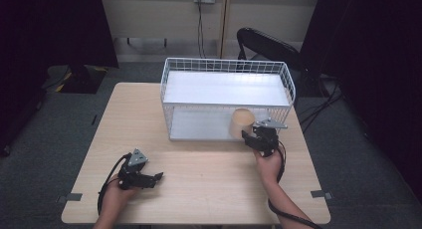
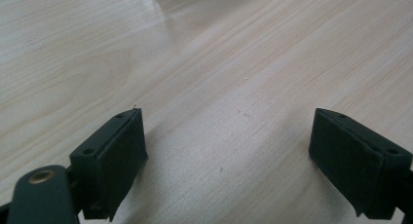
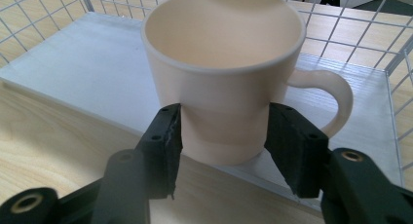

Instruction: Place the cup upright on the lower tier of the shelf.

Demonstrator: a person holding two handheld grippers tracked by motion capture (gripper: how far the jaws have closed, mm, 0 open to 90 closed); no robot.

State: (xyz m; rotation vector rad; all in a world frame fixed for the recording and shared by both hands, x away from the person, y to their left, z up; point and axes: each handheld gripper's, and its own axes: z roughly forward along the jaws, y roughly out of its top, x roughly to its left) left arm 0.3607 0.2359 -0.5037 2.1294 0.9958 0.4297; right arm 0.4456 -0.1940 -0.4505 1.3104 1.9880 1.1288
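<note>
A cream mug [image 1: 242, 120] [image 3: 224, 87] stands upright on the lower shelf of a white wire rack [image 1: 226, 64], at the shelf's front right. In the right gripper view its handle points right. My right gripper [image 1: 253, 133] [image 3: 221, 121] reaches in from the front, and both pads press on the mug's lower body. My left gripper [image 1: 158, 177] [image 2: 229, 136] rests low over the wooden table [image 1: 209, 179] at the near left. Its jaws stand wide apart with only bare tabletop between them.
The rack has a white upper shelf [image 1: 226, 87] above the mug and wire walls at its sides and back. A black chair [image 1: 268, 42] stands behind the table. Grey tape marks [image 1: 73, 196] sit at the table's near corners.
</note>
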